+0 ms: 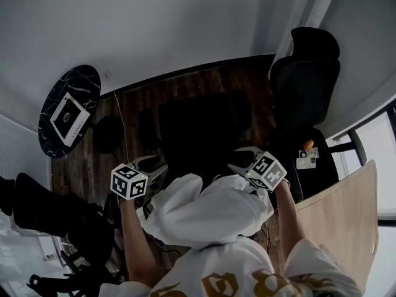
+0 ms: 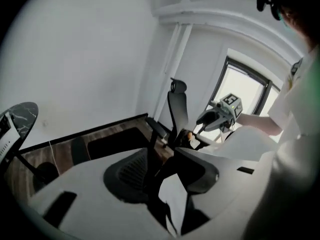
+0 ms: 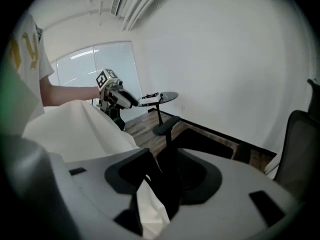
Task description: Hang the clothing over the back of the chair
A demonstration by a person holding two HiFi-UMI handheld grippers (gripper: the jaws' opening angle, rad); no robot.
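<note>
A white garment (image 1: 204,209) lies bunched over the back of a black office chair, whose seat (image 1: 204,129) shows beyond it. The chair's back is hidden under the cloth. My left gripper (image 1: 153,164) hovers at the garment's left edge and my right gripper (image 1: 242,161) at its right edge, both above the cloth. Both stand open. In the left gripper view the jaws (image 2: 162,171) are apart, with white cloth (image 2: 175,199) showing below the gap. The right gripper view shows the same: open jaws (image 3: 162,176) over the cloth (image 3: 75,129).
A second black chair (image 1: 306,73) with a headrest stands at the right by the wall. A round marbled table (image 1: 68,110) with a white card on it is at the left. A light wooden desk (image 1: 346,221) edges the right side. The floor is dark wood.
</note>
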